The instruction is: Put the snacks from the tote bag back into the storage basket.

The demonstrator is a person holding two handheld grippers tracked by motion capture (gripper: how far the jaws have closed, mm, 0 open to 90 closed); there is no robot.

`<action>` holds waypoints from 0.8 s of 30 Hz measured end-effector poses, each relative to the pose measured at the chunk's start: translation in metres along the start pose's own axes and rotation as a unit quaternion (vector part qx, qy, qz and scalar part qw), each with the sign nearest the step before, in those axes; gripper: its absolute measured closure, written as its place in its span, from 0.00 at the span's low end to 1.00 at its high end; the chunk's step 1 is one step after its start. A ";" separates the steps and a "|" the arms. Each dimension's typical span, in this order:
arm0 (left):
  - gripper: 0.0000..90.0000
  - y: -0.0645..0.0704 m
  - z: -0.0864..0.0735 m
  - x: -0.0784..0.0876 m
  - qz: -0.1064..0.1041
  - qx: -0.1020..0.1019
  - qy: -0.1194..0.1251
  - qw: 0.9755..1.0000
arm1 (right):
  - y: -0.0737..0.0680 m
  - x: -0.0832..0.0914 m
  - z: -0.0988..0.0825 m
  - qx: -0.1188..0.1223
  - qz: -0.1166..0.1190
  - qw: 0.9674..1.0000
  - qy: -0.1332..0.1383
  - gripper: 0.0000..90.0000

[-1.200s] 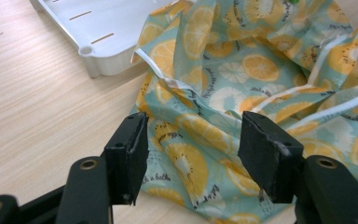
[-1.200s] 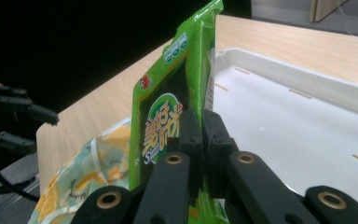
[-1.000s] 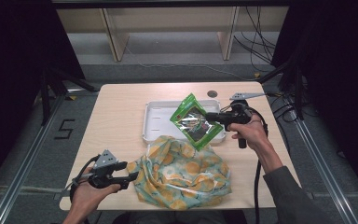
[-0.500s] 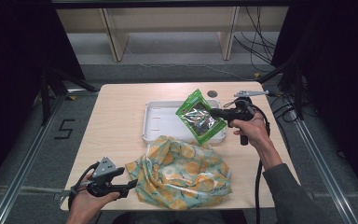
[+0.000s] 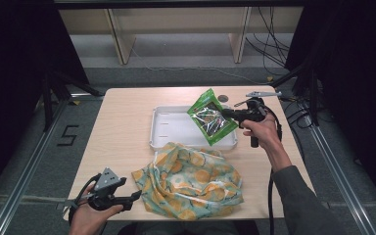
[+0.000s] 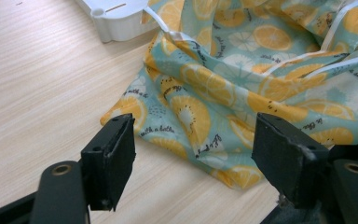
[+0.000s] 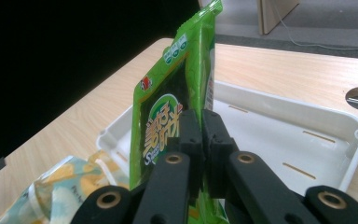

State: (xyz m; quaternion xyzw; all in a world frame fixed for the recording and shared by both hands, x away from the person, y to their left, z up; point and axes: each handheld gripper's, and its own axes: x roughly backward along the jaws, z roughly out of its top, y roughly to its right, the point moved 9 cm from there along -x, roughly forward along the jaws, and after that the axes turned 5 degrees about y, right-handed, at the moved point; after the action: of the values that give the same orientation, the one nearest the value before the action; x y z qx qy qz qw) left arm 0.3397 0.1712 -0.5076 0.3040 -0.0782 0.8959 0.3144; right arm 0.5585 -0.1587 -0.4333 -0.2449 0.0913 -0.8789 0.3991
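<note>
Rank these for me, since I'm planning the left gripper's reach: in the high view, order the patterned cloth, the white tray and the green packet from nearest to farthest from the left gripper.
1. Patterned cloth: right beside the left gripper, at the table's near edge.
2. White tray: beyond the cloth, mid-table.
3. Green packet: farthest, held over the tray's right side by the right gripper.

Left gripper (image 5: 136, 196) sits low at the near-left corner of the desk, hand (image 5: 85, 218) wrapped around it, jaws spread wide and pointing right. Right gripper (image 5: 225, 113) is raised on an outstretched forearm, aimed left, jaws pinched tight together, right hand (image 5: 260, 131) gripping the handle.
</note>
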 end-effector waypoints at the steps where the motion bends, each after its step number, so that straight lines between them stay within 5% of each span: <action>1: 0.32 0.000 0.000 -0.001 -0.002 0.002 0.008 1.000 | 0.001 -0.002 0.000 -0.004 0.000 1.000 0.003 0.99; 3: 0.33 -0.002 0.001 0.001 0.000 -0.001 0.008 1.000 | 0.005 -0.006 0.001 -0.013 -0.007 1.000 0.000 0.99; 4: 0.32 -0.002 0.001 0.002 0.000 0.000 0.007 1.000 | 0.010 -0.009 0.003 0.001 -0.012 1.000 0.006 0.99; 16: 0.32 -0.004 0.000 0.002 0.006 0.005 0.013 1.000 | 0.019 -0.039 0.005 -0.047 -0.035 0.998 0.005 0.99; 20: 0.32 -0.004 0.000 0.002 0.005 0.003 0.012 1.000 | 0.027 -0.047 0.002 -0.040 -0.047 0.998 0.009 0.99; 23: 0.32 -0.004 -0.002 0.002 0.000 0.001 0.006 1.000 | 0.031 -0.056 -0.001 -0.075 -0.057 0.996 0.007 0.99; 24: 0.32 -0.004 -0.003 0.002 -0.001 -0.002 0.005 1.000 | 0.036 -0.058 -0.002 -0.059 -0.059 0.996 0.011 0.99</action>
State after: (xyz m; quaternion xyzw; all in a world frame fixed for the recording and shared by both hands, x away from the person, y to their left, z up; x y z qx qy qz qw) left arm 0.3394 0.1760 -0.5086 0.2994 -0.0783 0.8969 0.3160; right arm 0.6141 -0.1394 -0.4685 -0.2639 0.1329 -0.8964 0.3305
